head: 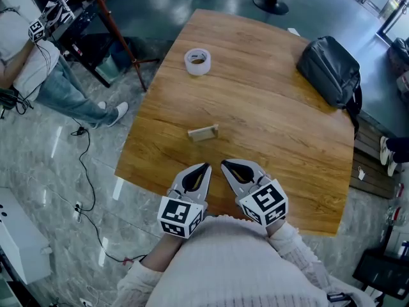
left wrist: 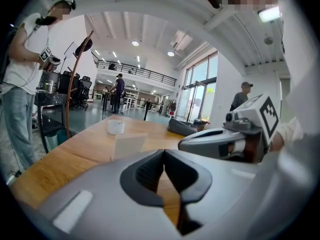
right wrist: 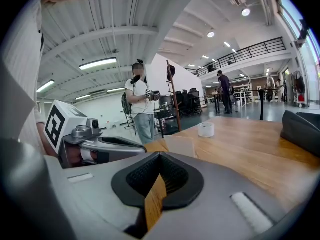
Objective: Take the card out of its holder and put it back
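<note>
Upright in its holder (head: 203,137) near the middle of the wooden tabletop (head: 275,139): the card (head: 204,131), pale face turned toward the grippers, any print too small to make out. Touched by neither gripper.

Low over the near edge, side by side: left gripper (head: 205,167) and right gripper (head: 223,165), tips close to each other, aimed at the card and well short of it. Left jaws clenched tip to tip, only tabletop showing through the slit below. Right jaws pressed together the same way, grasping nothing. On each gripper's cube, black-and-white square markers.

Beyond the card, a roll of white tape (head: 197,61). At the far right corner, a dark bag (head: 329,71). On the floor to the left, a person in a white shirt and jeans (head: 38,75).
</note>
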